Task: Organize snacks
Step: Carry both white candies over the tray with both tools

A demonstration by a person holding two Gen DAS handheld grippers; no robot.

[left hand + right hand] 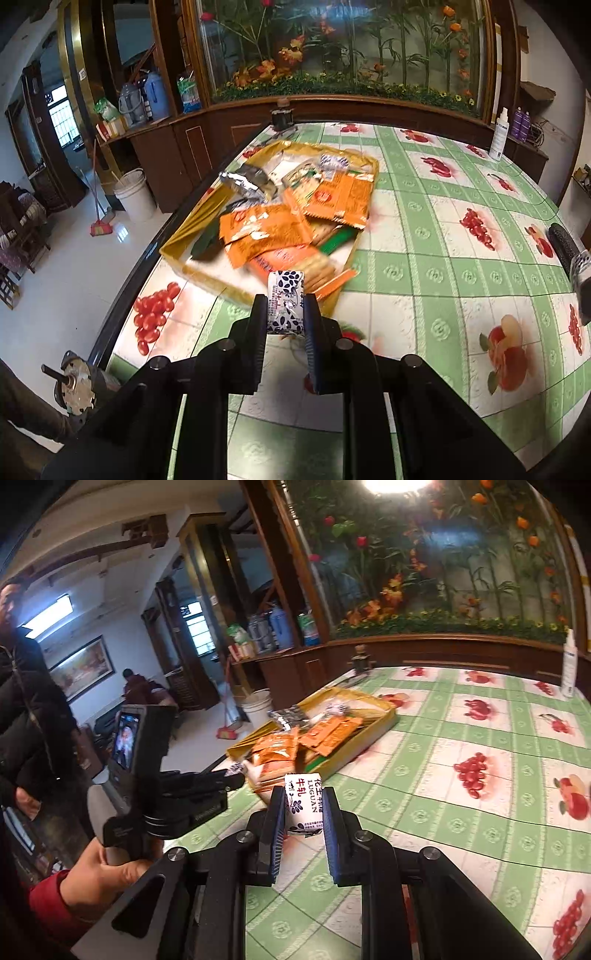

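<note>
My left gripper (285, 314) is shut on a small white candy packet with dark leaf print (286, 300), held just in front of the near edge of a yellow tray (173, 249). The tray holds several snack packets: orange ones (262, 230), a silver one (245, 181) and a biscuit pack (317, 271). My right gripper (303, 806) is shut on a similar white nougat packet (304, 799), above the tablecloth near the tray (373, 738). The left gripper (221, 781) shows in the right wrist view, at the tray's near corner.
The table has a green and white fruit-print cloth (443, 266). A white spray bottle (499, 133) stands at the far right edge. A small dark object (282, 116) sits at the far edge. The table's left edge drops to the floor with a white bucket (135, 197).
</note>
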